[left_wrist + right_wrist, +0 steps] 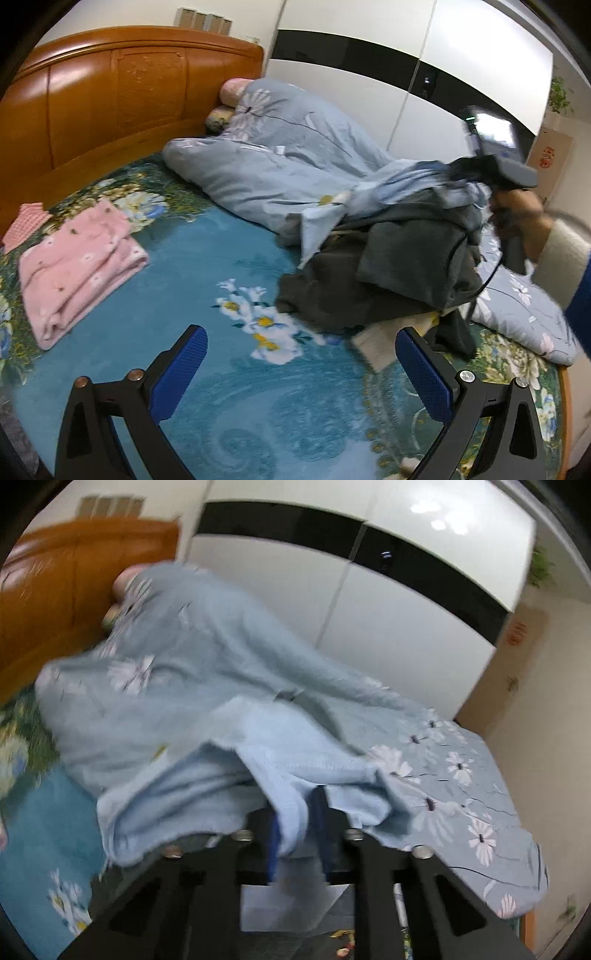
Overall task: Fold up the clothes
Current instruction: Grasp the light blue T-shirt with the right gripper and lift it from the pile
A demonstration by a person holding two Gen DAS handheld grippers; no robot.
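Note:
My right gripper (297, 821) is shut on a light blue garment (207, 775), which hangs from the fingers and drapes to the left, lifted off the bed. In the left wrist view that light blue garment (399, 184) is raised above a heap of dark grey clothes (384, 273), with the right gripper's body (498, 155) and a hand (524, 218) above it. My left gripper (299, 350) stands open over the teal floral bedspread (207, 280), nothing between its blue pads. A folded pink garment (79, 262) lies at the left.
A rumpled grey-blue floral duvet (280, 155) runs along the far side of the bed against a white wardrobe (369, 96). A wooden headboard (110, 88) stands at the back left. A small pink checked folded piece (26, 221) lies by the pink garment.

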